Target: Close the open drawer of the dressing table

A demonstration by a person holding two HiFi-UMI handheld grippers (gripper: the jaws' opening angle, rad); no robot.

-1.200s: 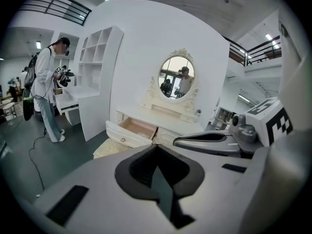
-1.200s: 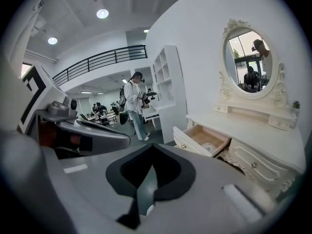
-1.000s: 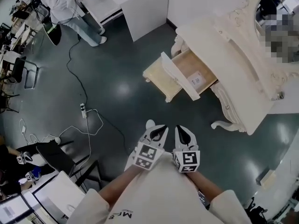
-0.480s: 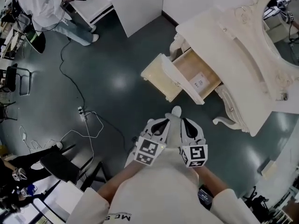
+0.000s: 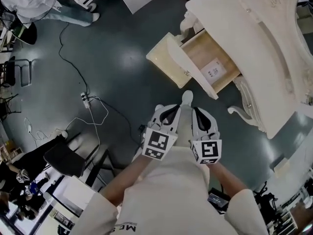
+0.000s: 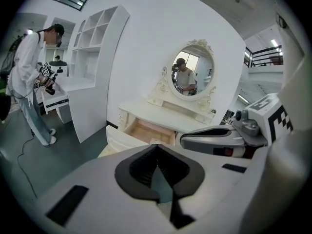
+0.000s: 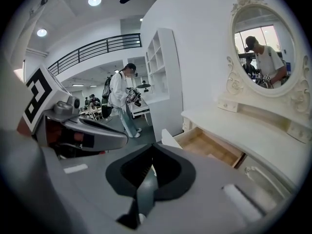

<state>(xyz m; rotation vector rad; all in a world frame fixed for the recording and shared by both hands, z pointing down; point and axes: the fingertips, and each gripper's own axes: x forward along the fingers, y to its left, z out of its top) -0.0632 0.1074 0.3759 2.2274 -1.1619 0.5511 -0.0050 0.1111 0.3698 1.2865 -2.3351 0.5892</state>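
Head view: drawer (image 5: 211, 68) lies ahead of left claw (image 5: 168, 111).

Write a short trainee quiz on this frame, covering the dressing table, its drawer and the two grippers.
1. True or false: the wood-lined white drawer of the carved cream dressing table is fully shut.
2. What lies on the drawer's floor? A) a white paper label B) a hairbrush C) a folded towel
3. Which touches the drawer: the white two-jaw left gripper, the matching right gripper, both, or neither?
Key: 1 false, it stands pulled out. 2 A. 3 neither; both are short of it, jaws together and empty.
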